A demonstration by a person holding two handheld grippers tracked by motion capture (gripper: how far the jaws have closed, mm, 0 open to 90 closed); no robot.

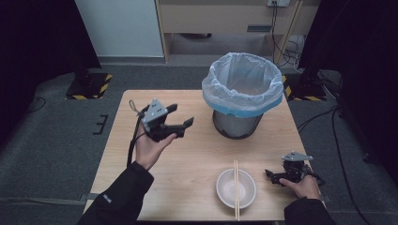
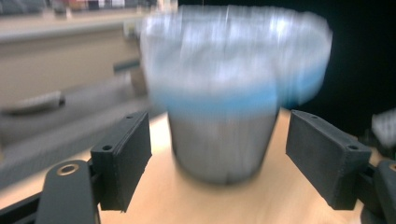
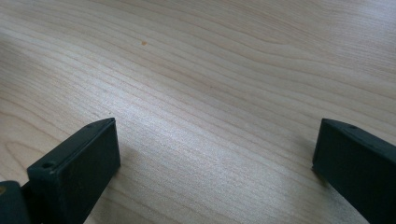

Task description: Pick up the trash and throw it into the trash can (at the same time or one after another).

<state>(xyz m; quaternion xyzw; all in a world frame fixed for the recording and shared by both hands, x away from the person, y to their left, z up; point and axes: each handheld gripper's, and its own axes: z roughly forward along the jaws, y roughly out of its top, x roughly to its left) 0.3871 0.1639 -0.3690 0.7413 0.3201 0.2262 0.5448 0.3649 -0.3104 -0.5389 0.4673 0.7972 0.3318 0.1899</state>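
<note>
My left gripper [image 1: 182, 115] is held above the left half of the wooden table [image 1: 197, 154], pointing right toward the bin. Its jaws stand open with nothing between them. In the left gripper view that gripper [image 2: 217, 128] faces the blurred bin [image 2: 219, 154] straight ahead. The bin [image 1: 242, 82] is metal mesh, lined with a white bag with a blue band, and stands at the table's far right. A white bowl [image 1: 221, 188] sits at the front edge with chopsticks [image 1: 236, 171] laid across it. My right gripper [image 1: 271, 177] rests open just right of the bowl; in its own view the right gripper [image 3: 217, 135] spans bare wood.
Two stand bases with yellow-black stripes sit on the grey floor, one beyond the table's left corner [image 1: 89, 85] and one beyond its right corner [image 1: 302, 89]. Cables [image 1: 338, 131] trail over the floor at the right. A cabinet [image 1: 225, 23] stands behind.
</note>
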